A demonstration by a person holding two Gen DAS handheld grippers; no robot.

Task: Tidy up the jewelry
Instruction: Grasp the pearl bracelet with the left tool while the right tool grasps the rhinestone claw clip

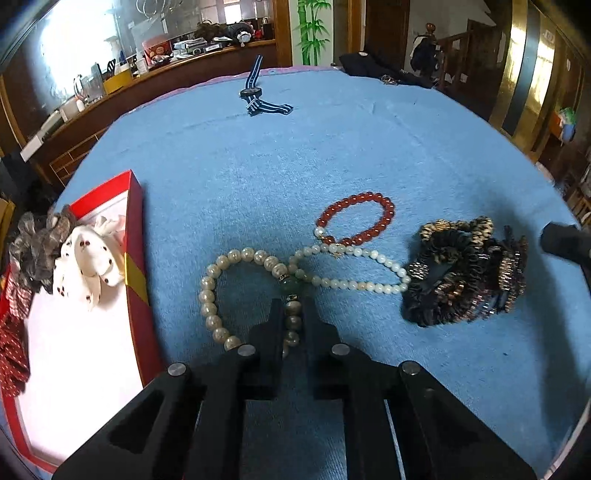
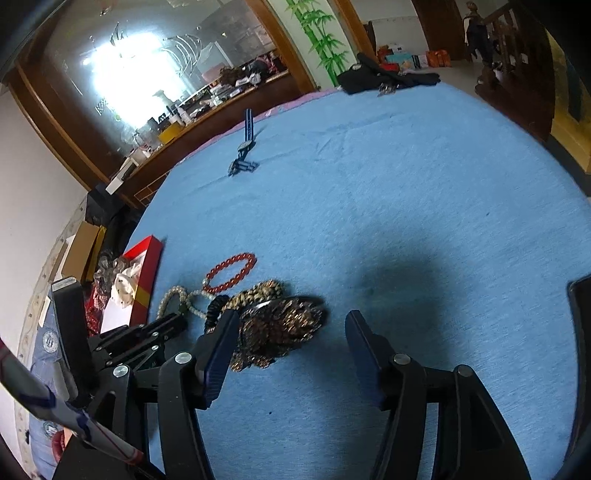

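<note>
The pearl-coloured bead strand lies looped on the blue cloth that covers the desk, and the left hand-held gripper is pinched onto the stretch of it just below its green bead. A thinner white bead string crosses it, and a red bead bracelet lies just beyond, touching that string. To the right sits a heap of dark and leopard-print scrunchies. In the right wrist view the right hand-held gripper stands spread, its left pad beside that heap and its right pad over bare cloth; nothing is pressed between them.

On the left edge of the cloth a red box with a white floor holds a spotted cream bow and other fabric pieces. Far across the desk lies a blue-striped watch, and at the far rim a dark garment.

The middle and right of the cloth are open. Beyond the desk run a wooden counter with clutter under a large mirror, a bamboo wall picture, and a wooden stair rail.
</note>
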